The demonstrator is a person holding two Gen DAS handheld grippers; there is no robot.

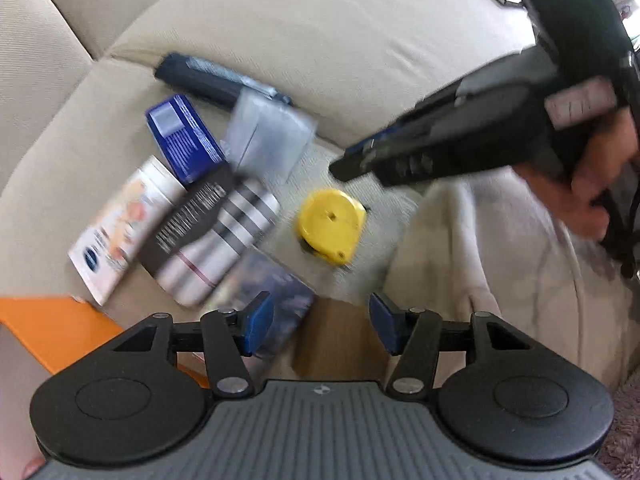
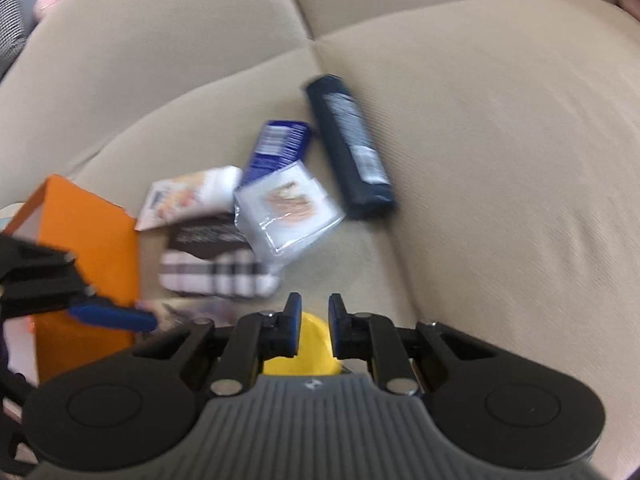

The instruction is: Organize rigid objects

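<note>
Going left to right on the sofa (image 1: 280, 20): an orange box (image 2: 92, 232) is sitting open at the far left edge, looks like the bin everything is heading into. Next to it a white carton (image 1: 120, 228) is lying flat, with a plaid can (image 1: 224, 236) leaning across it and a blue box (image 1: 184, 140) just behind. A clear packet (image 1: 268, 136) is resting past that, touching a dark tube (image 1: 216, 80) at the back. A glossy card (image 1: 276, 292) is poking out under the can. Then the yellow tape measure (image 1: 330, 226) is lying on its own, a bit apart from the pile, beside a white blanket (image 1: 500, 260).

The left gripper (image 1: 320, 328) is hovering low in front of the pile with its fingers spread wide, holding nothing. The right gripper (image 2: 314, 324) is coming in over the tape measure, fingers only a narrow gap apart and not clamped on anything, the yellow body showing right behind them.

Seems like the step in hand is picking the tape measure. Both views are blurry, so things are moving. Next move probably needs the right fingers to spread wider than the case, drop around its flat sides, then squeeze and carry it toward the orange box.
</note>
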